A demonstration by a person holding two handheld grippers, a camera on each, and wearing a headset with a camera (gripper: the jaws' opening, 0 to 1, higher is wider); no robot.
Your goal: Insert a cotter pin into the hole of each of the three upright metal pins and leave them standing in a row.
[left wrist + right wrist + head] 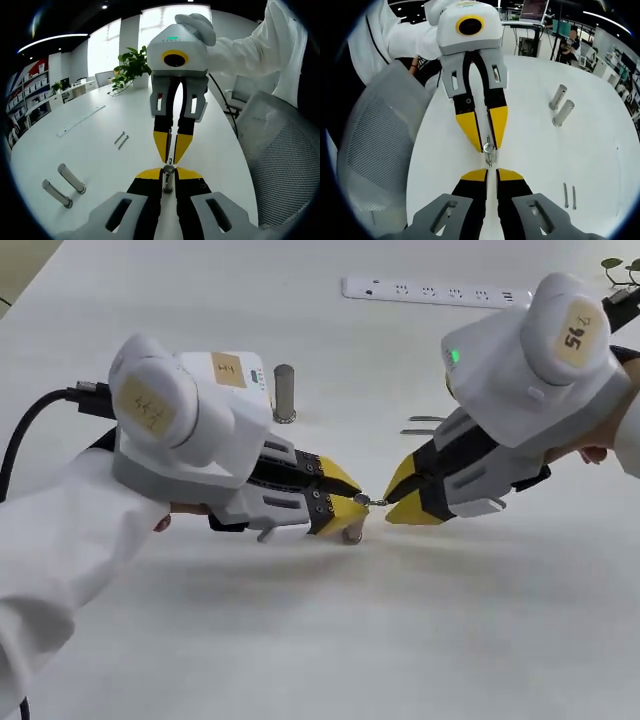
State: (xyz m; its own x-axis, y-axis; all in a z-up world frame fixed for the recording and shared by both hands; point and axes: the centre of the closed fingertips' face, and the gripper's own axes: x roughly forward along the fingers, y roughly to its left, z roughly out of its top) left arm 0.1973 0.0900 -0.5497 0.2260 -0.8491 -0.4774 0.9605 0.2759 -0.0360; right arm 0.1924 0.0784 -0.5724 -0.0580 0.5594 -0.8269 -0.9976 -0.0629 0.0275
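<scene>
My left gripper (350,512) (168,174) is shut on a short grey metal pin (168,180) (352,534), held just above the white table (330,630). Facing it tip to tip, my right gripper (396,502) (491,173) is shut on a thin cotter pin (490,159) (375,502). The cotter pin's end touches the metal pin's top (488,147). Two more metal pins (72,178) (57,194) stand on the table beyond; one of them (284,393) rises behind the left gripper. Two spare cotter pins (425,425) (569,195) lie flat, side by side.
A white power strip (440,292) lies along the far side of the table. A grey mesh chair (280,160) (375,150) stands beside the table. A potted plant (131,67) sits at the far end.
</scene>
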